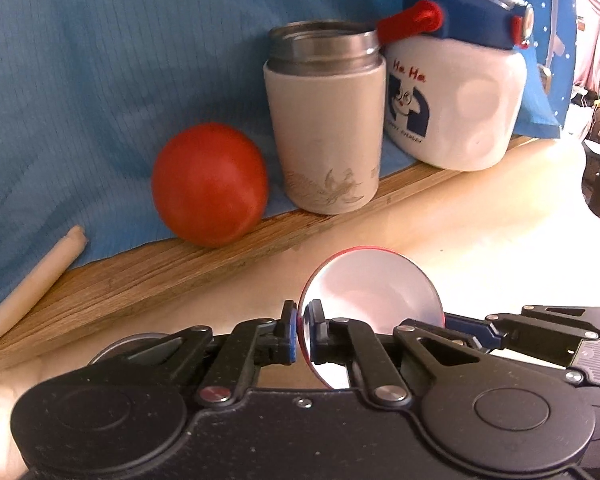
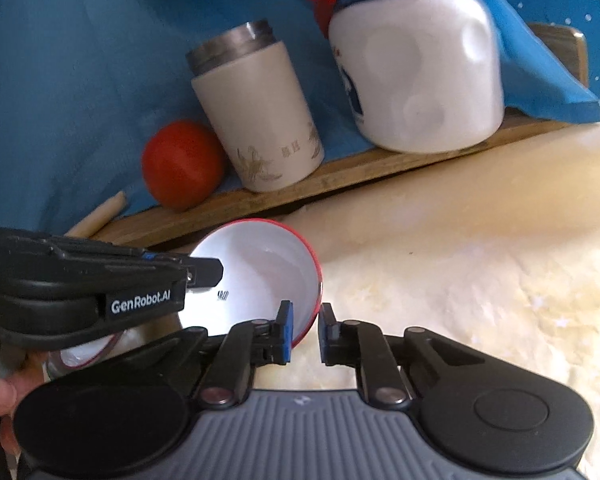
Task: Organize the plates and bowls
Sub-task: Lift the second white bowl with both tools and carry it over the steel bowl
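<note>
bowl [image 2: 260,276]: tilted on edge, white inside facing the thermos [image 2: 256,120] | left gripper [image 1: 300,332]: jaws clamped on bowl rim | right gripper [image 2: 305,330]: jaws pinch opposite rim

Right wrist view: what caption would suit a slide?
Both grippers' fingers pinch opposite rims of a red-rimmed white bowl, before a tomato, cream tumbler and white bottle.

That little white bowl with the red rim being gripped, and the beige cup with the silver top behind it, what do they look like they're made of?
The white bowl with the red rim looks like glossy enamel or melamine: a smooth, shiny inside and a thin wall; which of the two I can't tell. The beige cup with the silver top looks like stainless steel with a matte coating: a bare, threaded metal neck above a dull body printed with flowers.
</note>
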Motion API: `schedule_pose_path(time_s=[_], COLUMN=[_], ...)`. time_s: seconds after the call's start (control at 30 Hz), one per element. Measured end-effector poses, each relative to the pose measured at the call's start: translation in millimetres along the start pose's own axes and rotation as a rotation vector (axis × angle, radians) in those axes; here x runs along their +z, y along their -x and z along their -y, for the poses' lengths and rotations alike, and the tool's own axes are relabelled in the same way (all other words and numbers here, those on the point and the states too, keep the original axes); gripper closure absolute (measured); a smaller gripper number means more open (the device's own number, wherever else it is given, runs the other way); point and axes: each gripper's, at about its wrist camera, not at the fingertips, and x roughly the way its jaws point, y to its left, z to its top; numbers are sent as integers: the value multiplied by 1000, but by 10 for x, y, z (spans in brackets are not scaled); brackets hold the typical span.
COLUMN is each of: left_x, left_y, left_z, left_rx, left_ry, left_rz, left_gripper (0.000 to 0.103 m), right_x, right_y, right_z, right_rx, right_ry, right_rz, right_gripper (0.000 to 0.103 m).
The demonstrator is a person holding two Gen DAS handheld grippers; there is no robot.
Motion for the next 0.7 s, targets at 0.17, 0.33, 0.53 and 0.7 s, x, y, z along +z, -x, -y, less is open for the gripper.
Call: schedule_pose_path(time_s=[0.17,0.33,0.53,0.7], left_x=[-5,-1,13,15], left_y=[163,336,499,606], left_z=[0,-34,-93,-193], left_rx=[-7,-14,-9,8], left_ry=[14,19,33,55], left_rz=[27,55,87,112], left_gripper=[99,99,99,99], right_x=[13,40,55,115], right_y=[110,225,443,515], right_z=[-11,-16,-70,-233], right_rx=[-3,-1,10,33], right_ry=[1,2,18,57], right_rz=[23,50,78,93], right_gripper=[90,90,91,91])
